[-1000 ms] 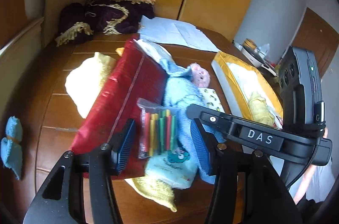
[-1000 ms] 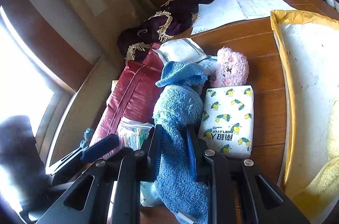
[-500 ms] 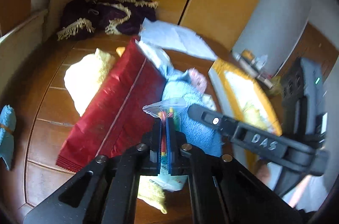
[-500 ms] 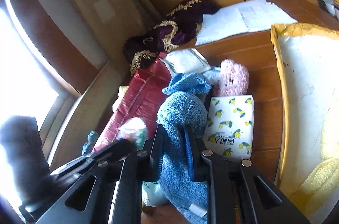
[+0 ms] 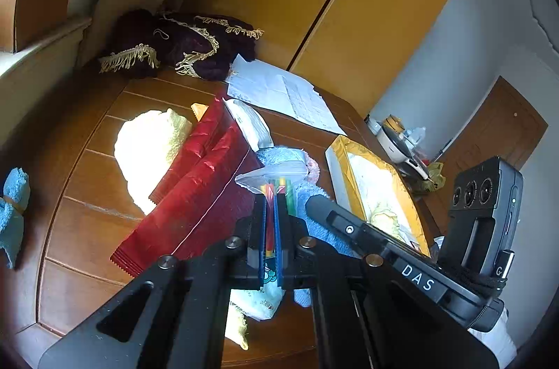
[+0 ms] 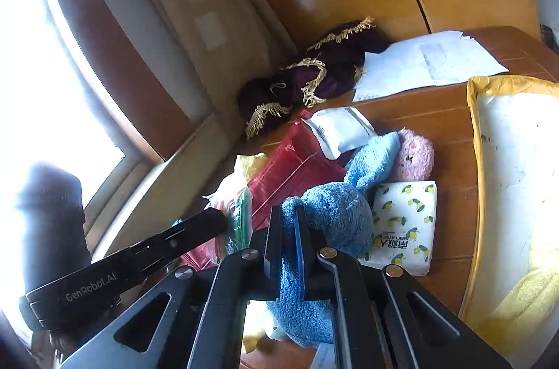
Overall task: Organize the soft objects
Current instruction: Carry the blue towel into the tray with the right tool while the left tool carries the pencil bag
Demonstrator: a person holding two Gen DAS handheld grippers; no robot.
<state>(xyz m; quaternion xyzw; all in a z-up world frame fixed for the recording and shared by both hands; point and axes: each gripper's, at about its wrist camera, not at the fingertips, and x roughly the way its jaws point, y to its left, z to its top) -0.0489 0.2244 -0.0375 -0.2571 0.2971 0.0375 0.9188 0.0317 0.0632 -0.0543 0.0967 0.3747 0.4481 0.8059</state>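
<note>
My left gripper is shut on a clear plastic bag of coloured sticks and holds it above the pile on the wooden table. My right gripper is shut on a fluffy blue towel, which bulges up between and beyond its fingers. Beside the towel lie a pink plush toy and a lemon-print tissue pack. A red foil bag lies under the held bag, with a yellow cloth to its left. The left gripper's arm crosses the right wrist view.
A yellow-rimmed tray holding yellow cloth sits at the right. A purple fringed cloth and papers lie at the back near the cupboard. A white pouch tops the red bag. A small blue cloth lies far left.
My left gripper went from open around the stick bag to shut on it and raised it. The right gripper, still clamped on the blue towel, has lifted slightly.
</note>
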